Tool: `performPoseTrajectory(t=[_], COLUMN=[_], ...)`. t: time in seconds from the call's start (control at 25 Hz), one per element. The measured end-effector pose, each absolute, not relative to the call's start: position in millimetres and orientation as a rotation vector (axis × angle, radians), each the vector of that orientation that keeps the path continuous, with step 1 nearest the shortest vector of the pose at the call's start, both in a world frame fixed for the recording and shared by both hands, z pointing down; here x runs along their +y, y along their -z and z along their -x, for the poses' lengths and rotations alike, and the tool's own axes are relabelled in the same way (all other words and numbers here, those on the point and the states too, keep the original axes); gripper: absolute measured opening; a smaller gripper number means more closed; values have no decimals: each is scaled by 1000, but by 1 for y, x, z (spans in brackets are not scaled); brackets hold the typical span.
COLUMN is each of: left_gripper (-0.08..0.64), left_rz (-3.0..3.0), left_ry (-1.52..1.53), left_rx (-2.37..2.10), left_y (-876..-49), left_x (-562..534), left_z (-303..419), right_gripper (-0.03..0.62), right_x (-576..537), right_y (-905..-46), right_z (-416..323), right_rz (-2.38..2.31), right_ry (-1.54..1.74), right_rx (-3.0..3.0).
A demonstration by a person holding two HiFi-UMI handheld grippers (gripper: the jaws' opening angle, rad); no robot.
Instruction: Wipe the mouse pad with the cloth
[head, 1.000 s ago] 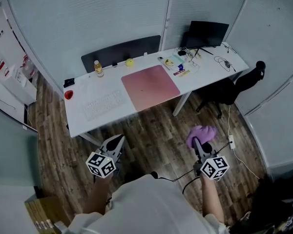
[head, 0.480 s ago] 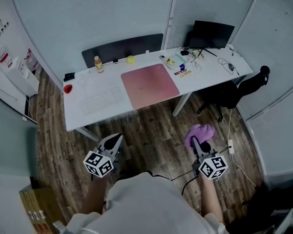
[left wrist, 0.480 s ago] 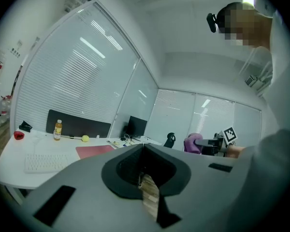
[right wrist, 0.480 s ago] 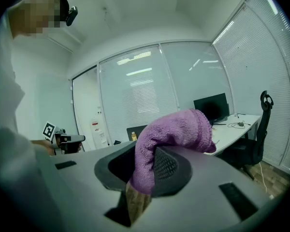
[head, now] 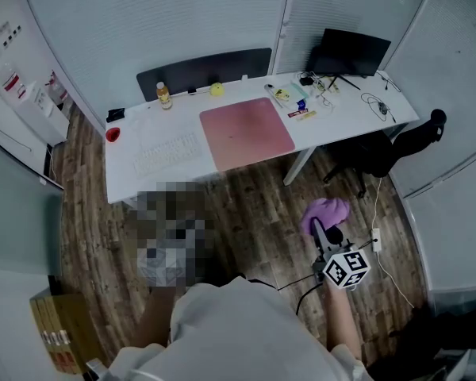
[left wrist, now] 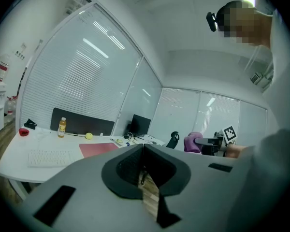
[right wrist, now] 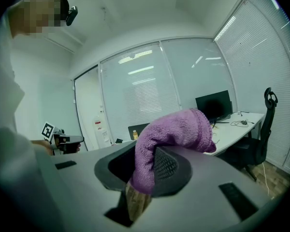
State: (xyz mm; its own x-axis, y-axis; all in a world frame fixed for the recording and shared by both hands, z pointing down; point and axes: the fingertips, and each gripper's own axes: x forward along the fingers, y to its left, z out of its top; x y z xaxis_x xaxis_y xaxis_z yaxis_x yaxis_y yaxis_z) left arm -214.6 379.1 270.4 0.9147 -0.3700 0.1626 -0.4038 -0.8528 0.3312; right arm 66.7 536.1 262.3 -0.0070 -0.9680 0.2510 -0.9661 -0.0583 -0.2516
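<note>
Head view shows the right tongs (head: 323,230) clamped on the purple cloth (head: 326,211), over the floor (head: 254,205) and well apart from the tabletop (head: 349,121). The cloth flops over the tips, I think so a soft wad is ready for rubbing. The pink pad (head: 246,132) lies flat by the middle of the tabletop's front edge, easy to reach. The left tongs (left wrist: 144,153) are together with nothing in them, maybe kept free to steady the pad. No words can be read; the bottle (head: 165,95) label is too small.
</note>
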Motion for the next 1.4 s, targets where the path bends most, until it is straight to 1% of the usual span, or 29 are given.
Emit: performPoseTrajectory(t=[0.4, 1.08, 1.4], left_gripper=[18, 18, 18], left_rz=[-2691, -2703, -2710], left_ry=[-122, -178, -238], left_rx=[-558, -444, -357], left_y=[-277, -286, -297], left_x=[343, 207, 148], left_z=[209, 162, 148], right_gripper=[81, 81, 81], right_x=[506, 400, 351], right_y=[-273, -277, -286], right_z=[-72, -104, -104], right_rz=[2245, 2350, 2393], right_ry=[601, 643, 681], right_rx=[2143, 2051, 1994])
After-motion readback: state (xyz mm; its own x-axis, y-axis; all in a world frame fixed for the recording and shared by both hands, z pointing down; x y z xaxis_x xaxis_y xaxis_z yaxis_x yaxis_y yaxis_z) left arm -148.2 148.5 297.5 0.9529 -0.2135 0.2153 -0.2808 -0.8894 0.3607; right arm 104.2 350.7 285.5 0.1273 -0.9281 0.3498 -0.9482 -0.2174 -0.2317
